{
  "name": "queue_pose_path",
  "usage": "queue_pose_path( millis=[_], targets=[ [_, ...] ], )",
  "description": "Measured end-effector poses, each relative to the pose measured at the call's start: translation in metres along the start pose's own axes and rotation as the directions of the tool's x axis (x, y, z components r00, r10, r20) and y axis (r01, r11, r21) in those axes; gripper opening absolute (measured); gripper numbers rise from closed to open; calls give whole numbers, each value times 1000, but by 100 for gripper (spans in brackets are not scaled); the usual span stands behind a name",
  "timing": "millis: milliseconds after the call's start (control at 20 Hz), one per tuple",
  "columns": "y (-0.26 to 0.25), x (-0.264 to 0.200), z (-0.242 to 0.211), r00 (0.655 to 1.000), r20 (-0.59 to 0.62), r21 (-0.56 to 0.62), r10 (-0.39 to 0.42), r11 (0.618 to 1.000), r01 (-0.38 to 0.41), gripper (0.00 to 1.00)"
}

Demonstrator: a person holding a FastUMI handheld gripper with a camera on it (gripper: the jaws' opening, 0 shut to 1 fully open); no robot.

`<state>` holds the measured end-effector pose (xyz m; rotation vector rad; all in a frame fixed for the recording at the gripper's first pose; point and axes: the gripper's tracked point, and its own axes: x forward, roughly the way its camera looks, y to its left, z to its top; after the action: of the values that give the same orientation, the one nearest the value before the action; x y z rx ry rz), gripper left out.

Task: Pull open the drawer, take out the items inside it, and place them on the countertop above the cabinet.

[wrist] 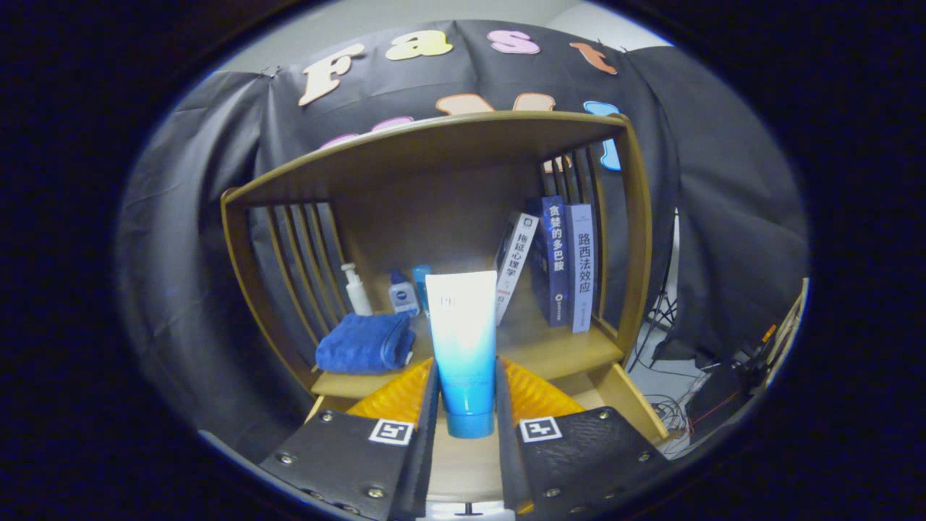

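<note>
**Tube in hand, countertop ahead**

I am holding the tube (463, 347) upright, cap down, with the gripper (466, 405) closed on both its sides. The countertop (571, 354) is lying just beyond, between towel (362, 344) and books (564, 264).

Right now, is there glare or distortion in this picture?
Gripper view: glare washes out the upper part of the tube held in the gripper; fisheye bends the wooden shelf into curves; the books stay fairly sharp.

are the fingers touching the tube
Touching. In the gripper view both fingers press against the sides of the tube, no gap either side, holding it upright.
</note>
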<state>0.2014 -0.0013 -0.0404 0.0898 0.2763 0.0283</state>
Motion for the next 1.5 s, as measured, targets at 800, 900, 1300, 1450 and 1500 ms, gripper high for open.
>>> queue_pose_path(
  millis=[800,900,1300,1450,1500],
  targets=[
    [16,177,-84,956,-295,-14,-6,1000,2,39],
    [18,192,-93,954,-300,-17,-10,1000,5,39],
    [24,221,-102,952,-307,42,-15,999,29,41],
    [25,214,-95,955,-297,76,-16,996,40,48],
    [24,208,-89,956,-291,85,-28,995,54,63]
  ],
)
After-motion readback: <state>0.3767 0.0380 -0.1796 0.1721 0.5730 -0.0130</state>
